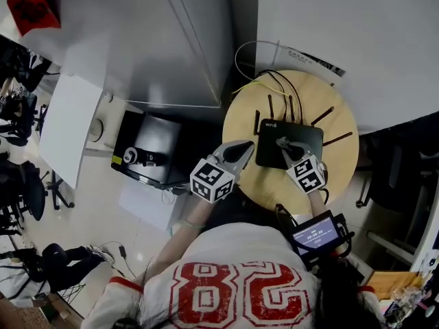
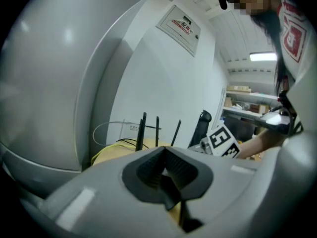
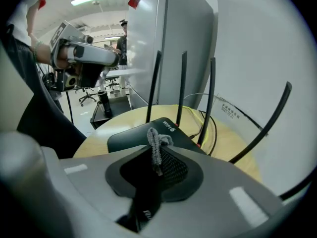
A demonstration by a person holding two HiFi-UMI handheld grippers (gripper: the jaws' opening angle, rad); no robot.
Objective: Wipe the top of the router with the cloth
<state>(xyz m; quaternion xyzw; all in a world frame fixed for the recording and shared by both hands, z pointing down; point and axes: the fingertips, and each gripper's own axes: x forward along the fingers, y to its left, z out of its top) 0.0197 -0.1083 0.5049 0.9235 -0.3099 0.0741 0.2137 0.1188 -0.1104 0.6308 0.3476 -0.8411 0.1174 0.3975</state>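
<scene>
A black router (image 1: 298,134) with several upright antennas lies on a round wooden table (image 1: 343,160). My right gripper (image 1: 282,144) hovers over the router's top, shut on a small grey cloth (image 3: 157,142) whose end sticks up from the jaws. In the right gripper view the router (image 3: 143,135) lies just ahead of and below the right gripper (image 3: 157,157). My left gripper (image 1: 248,146) hangs at the router's left edge, over the table rim. In its own view the left gripper (image 2: 166,165) has its pads together with nothing between them, and the antennas (image 2: 143,130) stand beyond.
Yellow, black and white cables (image 1: 271,81) loop behind the router against the white wall. A tall grey cabinet (image 1: 171,40) stands left of the table, with a black box (image 1: 147,149) on the floor below it. A small screen device (image 1: 315,235) hangs at the person's waist.
</scene>
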